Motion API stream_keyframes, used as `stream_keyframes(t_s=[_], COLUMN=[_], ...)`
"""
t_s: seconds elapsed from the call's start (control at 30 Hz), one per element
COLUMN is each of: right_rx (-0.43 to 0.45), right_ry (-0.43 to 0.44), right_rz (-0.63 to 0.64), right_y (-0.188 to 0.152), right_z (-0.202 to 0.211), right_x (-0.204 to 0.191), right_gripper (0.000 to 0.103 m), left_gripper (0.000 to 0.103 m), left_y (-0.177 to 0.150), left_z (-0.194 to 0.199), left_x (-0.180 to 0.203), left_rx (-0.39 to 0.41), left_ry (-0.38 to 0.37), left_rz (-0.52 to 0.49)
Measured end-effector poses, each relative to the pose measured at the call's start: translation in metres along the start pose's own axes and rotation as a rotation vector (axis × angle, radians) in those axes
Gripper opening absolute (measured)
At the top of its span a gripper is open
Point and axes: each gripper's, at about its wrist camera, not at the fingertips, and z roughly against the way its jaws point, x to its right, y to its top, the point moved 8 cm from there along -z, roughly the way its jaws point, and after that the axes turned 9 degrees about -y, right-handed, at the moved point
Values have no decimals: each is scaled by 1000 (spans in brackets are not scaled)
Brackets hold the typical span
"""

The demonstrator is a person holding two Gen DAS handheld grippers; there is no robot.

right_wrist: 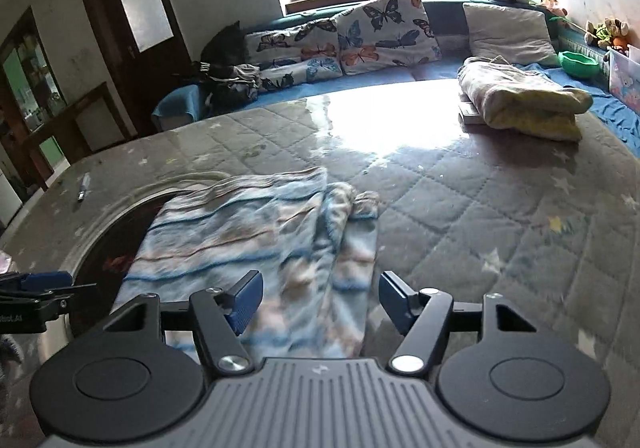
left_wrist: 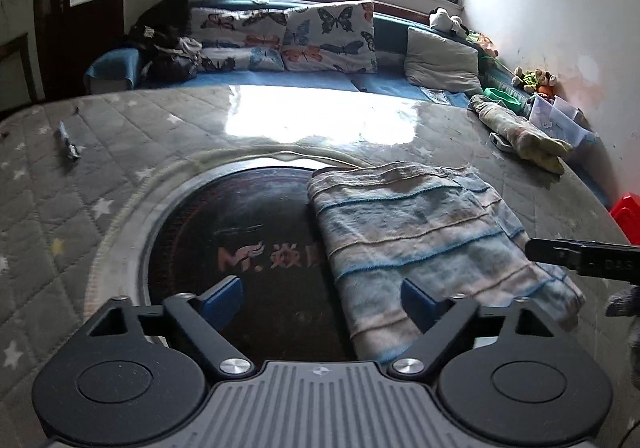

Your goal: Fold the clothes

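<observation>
Here the striped cloth (left_wrist: 424, 244) lies folded on the quilted table cover (left_wrist: 120, 151), partly over the dark round panel (left_wrist: 240, 240). The left gripper (left_wrist: 322, 298) hovers at its near edge, jaws wide apart and empty. The right gripper (right_wrist: 320, 298) likewise gapes above it, holding nothing.

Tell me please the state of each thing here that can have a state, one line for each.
left gripper: open, holding nothing
right gripper: open, holding nothing
striped garment: folded, lying flat, partly over the round dark panel
yellowish garment: folded, lying at the far right
door: shut
</observation>
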Motion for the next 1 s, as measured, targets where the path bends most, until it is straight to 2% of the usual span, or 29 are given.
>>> stream_keyframes(t_s=[0.17,0.3,0.37,0.4,0.43,0.5,0.6,0.7,0.77,0.8,0.83,0.87,0.9,1.0], right_rx=[-28,-28,-27,-32,-36,-49,-48,-47,-43,-41,-41,-43,-45,-22], right_ry=[9,36,54,72,90,121,123,127,127,126,129,135,140,155], right_rz=[-15,-30,-32,-32,-33,-45,-37,-47,-51,-47,-46,-56,-66,-84], right_y=[7,8,7,7,6,5,5,6,6,5,5,5,4,5], right_z=[-26,-35,-35,-34,-33,-32,-29,-30,-30,-30,-29,-29,-29,-21], right_x=[8,7,3,1,-1,-3,-2,0,0,-2,-3,-4,-4,-3], right_gripper=[66,67,64,56,41,37,37,41,43,42,37,34,26,18], left_gripper=[84,78,70,63,56,52,52,55,55,53,51,45,33,18], left_y=[7,8,7,6,5,4,5,6,6,5,5,4,4,5], left_z=[-17,-28,-32,-33,-34,-36,-38,-39,-41,-42,-42,-43,-44,-42], left_x=[-2,-4,-4,-3,-3,-2,0,-1,0,2,4,7,9,11], left_rx=[-17,-38,-49,-55,-60,-69,-68,-68,-76,-81,-84,-87,-93,-91], left_ry=[-15,-29,-43,-51,-59,-73,-71,-43,-52,-61,-72,-84,-97,-97], left_rz=[18,36,44,46,49,53,50,54,56,55,49,44,41,48])
